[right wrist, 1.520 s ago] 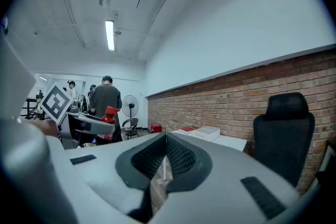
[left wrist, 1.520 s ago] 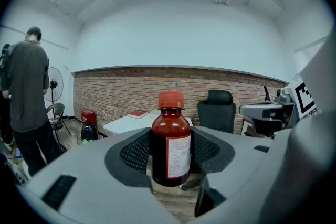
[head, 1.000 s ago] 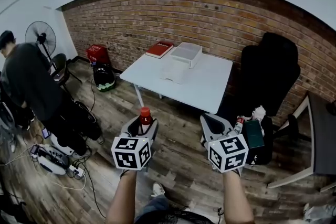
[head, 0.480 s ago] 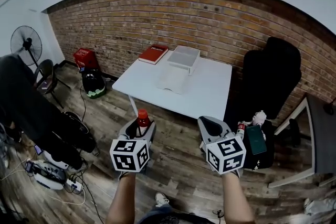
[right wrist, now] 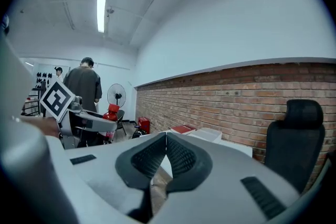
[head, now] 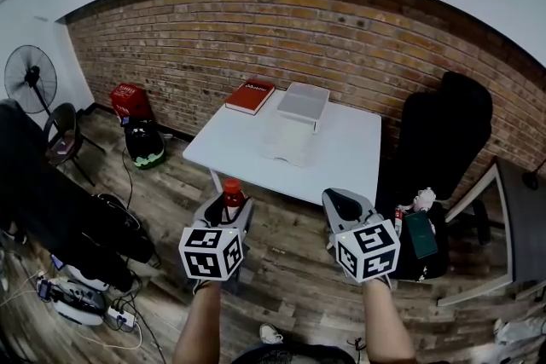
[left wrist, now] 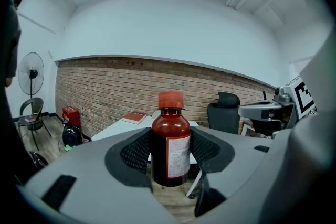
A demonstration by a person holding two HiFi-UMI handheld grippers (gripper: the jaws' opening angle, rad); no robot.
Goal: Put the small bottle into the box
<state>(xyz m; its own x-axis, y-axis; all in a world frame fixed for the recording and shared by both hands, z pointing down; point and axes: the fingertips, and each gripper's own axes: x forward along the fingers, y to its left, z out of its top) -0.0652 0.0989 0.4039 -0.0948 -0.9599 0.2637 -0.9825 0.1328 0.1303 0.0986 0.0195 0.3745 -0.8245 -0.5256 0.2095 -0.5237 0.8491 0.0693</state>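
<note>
My left gripper (head: 229, 207) pinches the small bottle (head: 232, 193) between its jaws: dark red glass, red cap, white label, standing upright with the pads tight on both flanks of the body and the cap rising above them. I hold it low over the wooden floor (head: 290, 256), well apart from the box (head: 304, 101). Sweeping from the left, a standing fan (head: 26, 79) sits by the white wall, a person in dark clothes (head: 51, 209) fills the left edge, and a red case (head: 130, 98) rests on the floor at the foot of the brick wall (head: 358, 47). Ahead of both grippers stands the white table (head: 350, 151); a red book (head: 250, 96) lies at its far left corner, the clear box just beside it near the wall, and a translucent tray-like piece (head: 286, 141) lies on the near side of the box. My right gripper (head: 344, 205) has its jaws pressed together on nothing. Just right of it a dark green flat object (head: 418, 234) lies on a black seat, and a black office chair (head: 444, 136) stands beside the table.
</note>
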